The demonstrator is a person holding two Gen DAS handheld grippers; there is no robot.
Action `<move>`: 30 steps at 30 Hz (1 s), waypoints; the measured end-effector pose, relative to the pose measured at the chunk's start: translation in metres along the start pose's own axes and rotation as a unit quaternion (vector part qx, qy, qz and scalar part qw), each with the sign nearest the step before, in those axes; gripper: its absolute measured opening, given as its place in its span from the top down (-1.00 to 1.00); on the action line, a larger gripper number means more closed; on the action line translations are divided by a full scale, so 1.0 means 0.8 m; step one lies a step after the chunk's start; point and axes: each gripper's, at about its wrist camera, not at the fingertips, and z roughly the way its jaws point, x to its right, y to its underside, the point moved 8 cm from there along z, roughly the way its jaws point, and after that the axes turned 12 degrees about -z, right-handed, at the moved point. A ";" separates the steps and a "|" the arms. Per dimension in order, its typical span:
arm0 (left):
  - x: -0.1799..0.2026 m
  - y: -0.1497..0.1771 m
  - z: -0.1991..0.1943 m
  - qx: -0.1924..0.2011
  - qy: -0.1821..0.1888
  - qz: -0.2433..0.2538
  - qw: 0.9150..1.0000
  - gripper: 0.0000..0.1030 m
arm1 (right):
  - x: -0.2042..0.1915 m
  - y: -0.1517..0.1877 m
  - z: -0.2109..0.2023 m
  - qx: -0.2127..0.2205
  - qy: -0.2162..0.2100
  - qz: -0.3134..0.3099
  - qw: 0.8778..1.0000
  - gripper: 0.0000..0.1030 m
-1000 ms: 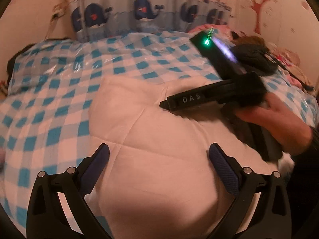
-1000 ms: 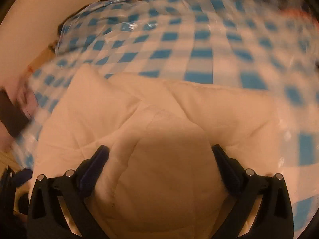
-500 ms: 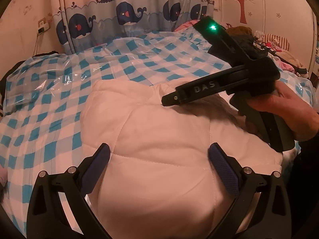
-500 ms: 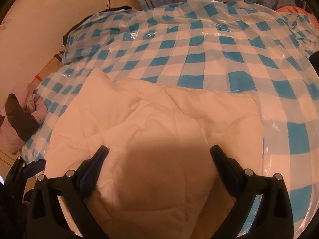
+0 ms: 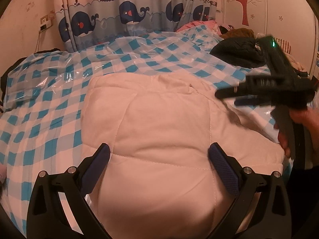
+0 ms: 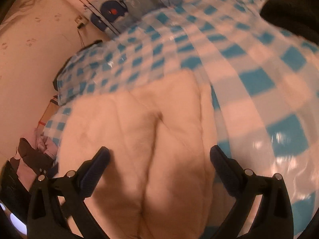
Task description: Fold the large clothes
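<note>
Since half a second ago the right gripper [image 5: 229, 96] has swung off the quilt [image 5: 159, 131] toward its right edge, and its own view is blurred. Both grippers stand wide open, holding nothing. The left gripper [image 5: 158, 157] hovers over the quilt's near end, pads apart from the fabric. The quilt lies folded on the checkered sheet [image 5: 49, 103], quilted seams showing, its far edge bunched. Bare sheet spreads left of the quilt and beyond it; dark clothes [image 5: 237, 51] sit past its far right corner.
</note>
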 end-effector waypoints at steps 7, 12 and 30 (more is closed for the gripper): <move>-0.069 -0.025 -0.028 -0.007 0.073 -0.102 0.992 -0.86 | 0.010 0.003 -0.016 0.012 0.023 0.002 1.000 -0.87; -0.180 -0.020 -0.008 -0.047 0.144 -0.310 0.939 -0.86 | 0.016 0.033 0.012 -0.038 -0.013 0.028 0.999 -0.86; -0.121 -0.018 -0.001 -0.073 0.198 -0.266 0.941 -0.86 | -0.042 0.025 0.042 -0.025 -0.130 0.068 0.989 -0.89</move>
